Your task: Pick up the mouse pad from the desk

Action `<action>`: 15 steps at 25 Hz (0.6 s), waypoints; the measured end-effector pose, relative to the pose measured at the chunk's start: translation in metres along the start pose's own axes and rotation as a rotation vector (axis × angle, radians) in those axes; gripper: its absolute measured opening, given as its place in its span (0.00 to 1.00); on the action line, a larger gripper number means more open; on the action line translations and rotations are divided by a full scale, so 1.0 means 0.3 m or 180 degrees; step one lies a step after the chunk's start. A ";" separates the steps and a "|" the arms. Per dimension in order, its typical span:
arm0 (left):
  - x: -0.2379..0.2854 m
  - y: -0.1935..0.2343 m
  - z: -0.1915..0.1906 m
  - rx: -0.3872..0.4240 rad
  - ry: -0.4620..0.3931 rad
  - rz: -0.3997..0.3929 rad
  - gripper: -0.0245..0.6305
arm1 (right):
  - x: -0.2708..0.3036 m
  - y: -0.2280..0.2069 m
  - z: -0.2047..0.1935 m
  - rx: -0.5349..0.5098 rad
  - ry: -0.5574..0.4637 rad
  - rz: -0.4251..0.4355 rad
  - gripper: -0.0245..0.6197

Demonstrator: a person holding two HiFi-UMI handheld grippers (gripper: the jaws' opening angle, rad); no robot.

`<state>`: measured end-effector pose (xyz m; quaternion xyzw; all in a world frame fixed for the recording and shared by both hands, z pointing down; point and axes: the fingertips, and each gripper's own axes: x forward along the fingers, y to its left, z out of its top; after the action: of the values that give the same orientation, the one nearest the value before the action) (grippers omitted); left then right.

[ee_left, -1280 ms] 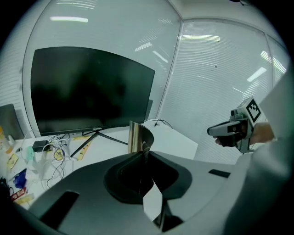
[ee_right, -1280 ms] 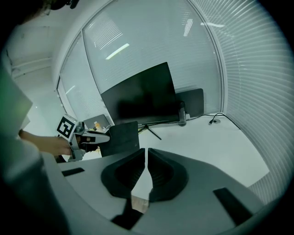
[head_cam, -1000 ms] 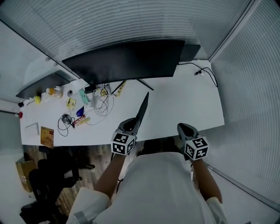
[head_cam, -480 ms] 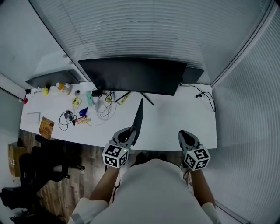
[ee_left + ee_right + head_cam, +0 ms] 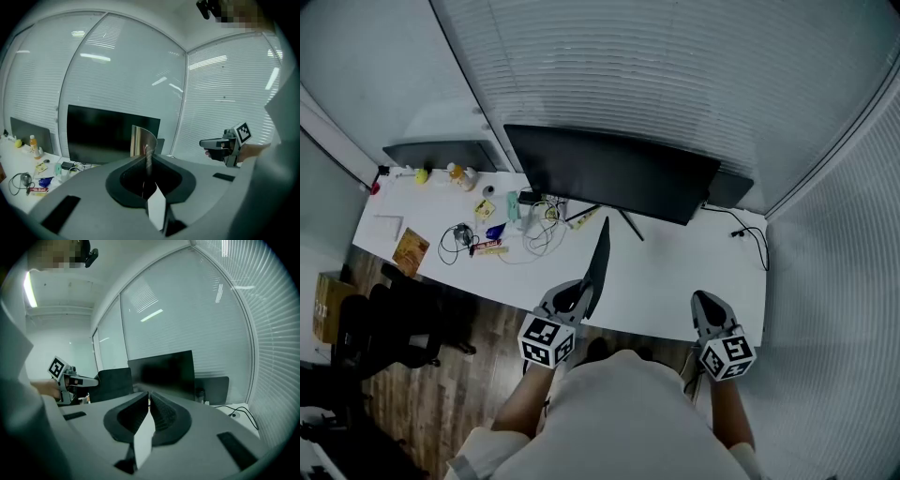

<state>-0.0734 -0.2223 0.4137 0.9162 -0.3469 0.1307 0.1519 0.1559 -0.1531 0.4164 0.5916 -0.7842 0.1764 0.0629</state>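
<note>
The dark mouse pad (image 5: pixel 598 264) hangs clear above the white desk (image 5: pixel 675 258), seen edge-on as a thin upright sheet. My left gripper (image 5: pixel 574 296) is shut on its lower edge. In the left gripper view the pad (image 5: pixel 142 139) stands curved between the closed jaws of that gripper (image 5: pixel 148 158). My right gripper (image 5: pixel 707 307) is off to the right, above the desk's front edge, shut with nothing in it; in the right gripper view its jaws (image 5: pixel 149 401) meet with no gap. Each gripper shows in the other's view: the right gripper (image 5: pixel 220 144) and the left gripper (image 5: pixel 70 379).
A wide black monitor (image 5: pixel 614 173) stands at the back of the desk, with a smaller dark screen (image 5: pixel 441 155) to its left. Cables, bottles and small items (image 5: pixel 478 234) litter the desk's left part. A black chair (image 5: pixel 384 323) sits at the left. Blinds cover the walls behind.
Both grippers have risen away from the desk, the left one carrying the mouse pad upward. The desk now looks smaller and farther below.
</note>
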 end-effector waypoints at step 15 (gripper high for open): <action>-0.097 0.019 -0.005 -0.0073 -0.0078 0.0212 0.10 | 0.008 0.060 0.013 -0.0039 -0.0031 0.0198 0.10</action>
<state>-0.0986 -0.2086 0.4061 0.9039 -0.3805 0.1204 0.1537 0.1386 -0.1524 0.4100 0.5674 -0.8036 0.1706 0.0572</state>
